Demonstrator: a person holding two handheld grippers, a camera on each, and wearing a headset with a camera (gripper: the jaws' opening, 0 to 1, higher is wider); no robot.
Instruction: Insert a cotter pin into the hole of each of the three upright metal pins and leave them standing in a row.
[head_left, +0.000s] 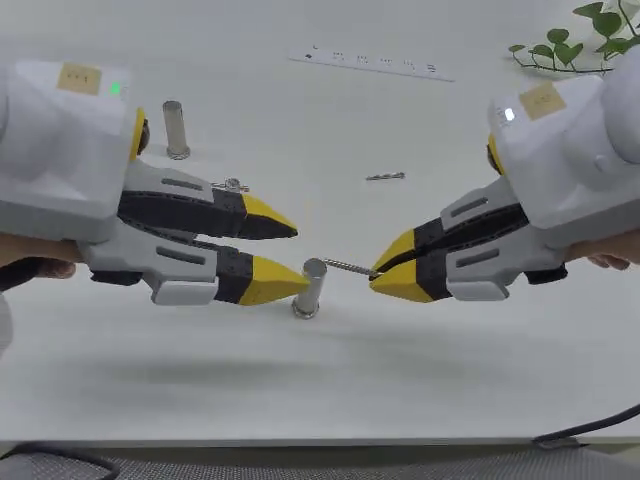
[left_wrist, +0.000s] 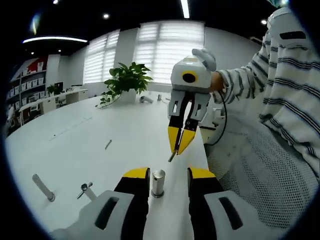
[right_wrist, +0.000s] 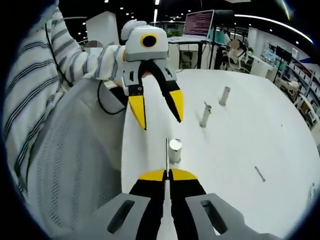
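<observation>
The table (head_left: 420, 380) is white. The left gripper view shows bright windows (left_wrist: 170, 50) and a plant (left_wrist: 127, 80); the right gripper view shows a screen (right_wrist: 200, 22) instead. The left gripper (head_left: 300, 257) has its jaws spread, with a pin (head_left: 313, 285) standing between the tips. The right gripper (head_left: 375, 272) pinches a cotter pin (head_left: 348, 266), whose tip is by that pin's top.

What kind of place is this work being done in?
Probably an open-plan office rather than a workshop: a long white table with a power strip, a potted plant before windows with blinds, and a computer monitor in the background.
</observation>
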